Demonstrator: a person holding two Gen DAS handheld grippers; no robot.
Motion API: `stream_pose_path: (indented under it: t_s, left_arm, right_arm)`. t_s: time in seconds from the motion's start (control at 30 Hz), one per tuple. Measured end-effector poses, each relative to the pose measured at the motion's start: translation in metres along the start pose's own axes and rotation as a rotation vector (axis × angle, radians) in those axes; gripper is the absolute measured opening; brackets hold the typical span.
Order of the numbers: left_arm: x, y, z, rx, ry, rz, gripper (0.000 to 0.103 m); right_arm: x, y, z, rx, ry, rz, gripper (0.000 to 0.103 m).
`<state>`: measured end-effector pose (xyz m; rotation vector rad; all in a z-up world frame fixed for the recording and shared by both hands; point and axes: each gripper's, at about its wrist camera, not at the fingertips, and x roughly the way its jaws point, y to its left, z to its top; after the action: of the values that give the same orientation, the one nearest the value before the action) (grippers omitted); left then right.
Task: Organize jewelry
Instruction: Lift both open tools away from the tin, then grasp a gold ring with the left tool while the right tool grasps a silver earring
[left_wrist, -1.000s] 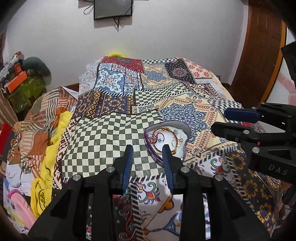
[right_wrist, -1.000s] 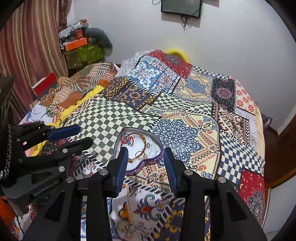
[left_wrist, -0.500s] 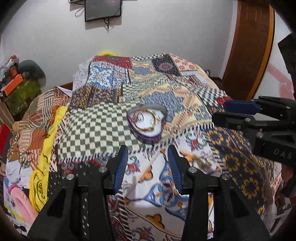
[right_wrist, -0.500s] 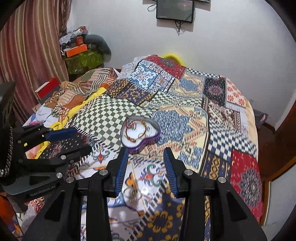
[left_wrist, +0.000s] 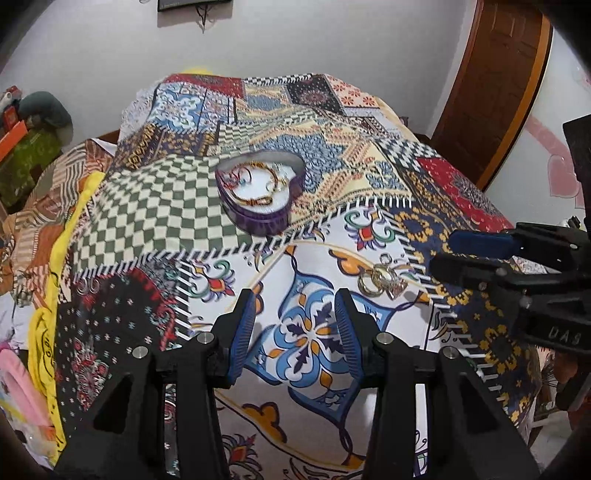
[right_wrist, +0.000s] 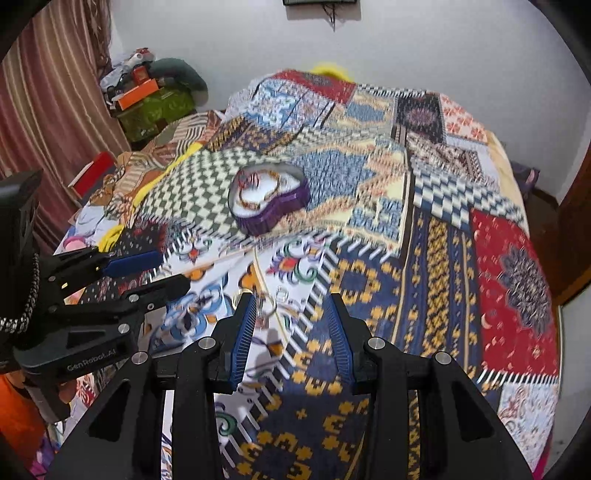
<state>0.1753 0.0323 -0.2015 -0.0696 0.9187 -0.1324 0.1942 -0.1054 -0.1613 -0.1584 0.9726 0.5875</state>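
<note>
A purple heart-shaped jewelry box (left_wrist: 260, 195) with bracelets inside sits on the patchwork bedspread; it also shows in the right wrist view (right_wrist: 268, 202). A small pile of loose rings (left_wrist: 380, 279) lies on the white patch nearer to me, and shows in the right wrist view (right_wrist: 271, 301) just ahead of my right gripper's left finger. My left gripper (left_wrist: 295, 325) is open and empty, well short of the box. My right gripper (right_wrist: 291, 325) is open and empty, above the bedspread just right of the rings. It also shows in the left wrist view (left_wrist: 476, 254).
The patchwork bedspread (left_wrist: 177, 206) covers the whole bed. Folded clothes and a yellow cloth (left_wrist: 55, 258) lie along the left edge. Green and orange boxes (right_wrist: 155, 99) stand at the back left. A wooden door (left_wrist: 495, 85) is at the right.
Both grippers have pulled back from the heart box toward the near end of the bed. The box now lies farther off and the loose rings have come into view.
</note>
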Motion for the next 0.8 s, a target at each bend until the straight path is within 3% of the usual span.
stream_pose_path:
  t_s: [0.33, 0.37, 0.43, 0.5, 0.8]
  left_arm:
    - [0.007, -0.001, -0.012, 0.011, 0.030, -0.020, 0.043]
    - [0.006, -0.001, -0.012, 0.012, 0.029, -0.024, 0.043]
    - [0.008, -0.001, -0.012, 0.012, 0.031, -0.031, 0.043]
    - [0.010, -0.002, -0.011, 0.012, 0.037, -0.042, 0.043]
    - [0.016, -0.025, -0.002, 0.055, 0.029, -0.075, 0.043]
  right_arm:
    - [0.028, 0.014, -0.008, -0.040, 0.059, 0.028, 0.036]
    - [0.027, 0.013, -0.008, -0.036, 0.051, 0.033, 0.034]
    - [0.028, 0.011, -0.006, -0.029, 0.052, 0.056, 0.018]
    - [0.031, 0.009, -0.006, -0.020, 0.060, 0.075, 0.011]
    - [0.016, -0.004, -0.010, 0.008, 0.004, 0.038, 0.011]
